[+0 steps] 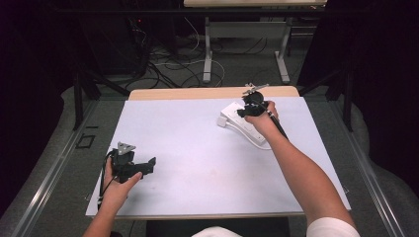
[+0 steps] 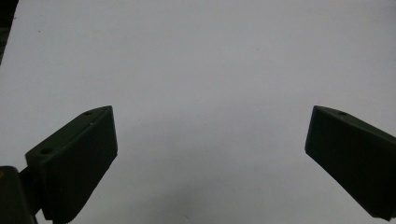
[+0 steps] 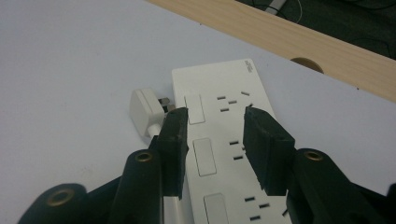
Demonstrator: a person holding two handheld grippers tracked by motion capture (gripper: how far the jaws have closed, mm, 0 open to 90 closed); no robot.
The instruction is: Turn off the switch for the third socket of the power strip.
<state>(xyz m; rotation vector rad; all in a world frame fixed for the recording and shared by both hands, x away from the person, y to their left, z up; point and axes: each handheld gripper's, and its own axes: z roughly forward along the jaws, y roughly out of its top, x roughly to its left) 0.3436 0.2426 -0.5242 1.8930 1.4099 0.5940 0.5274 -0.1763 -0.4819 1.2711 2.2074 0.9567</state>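
Left gripper (image 1: 148, 167): rests near the front left corner of the white table (image 1: 197, 148), well apart from the work; in the left gripper view its jaws stand wide apart over bare table surface, gripping nothing.
Plug (image 3: 145, 112): a small white plug lies on the table just beside the left edge of the power strip, prongs turned toward the strip, not seated in any socket.
Power strip (image 3: 224, 140): a white multi-socket strip with rocker switches lies flat near the far right of the table, close to the wooden edge (image 3: 280, 32).
Right gripper (image 3: 212, 135): hangs over the power strip, jaws partly closed, one on each side of a switch-and-socket row; no pad visibly presses on anything, so it grasps nothing.
Step in hand: judged as the approach, the right gripper lining up above strip and plug.
Next move: likely calls for shifting toward the plug, straddling its body with both jaws, then closing firmly so the prongs can be aimed at a socket.
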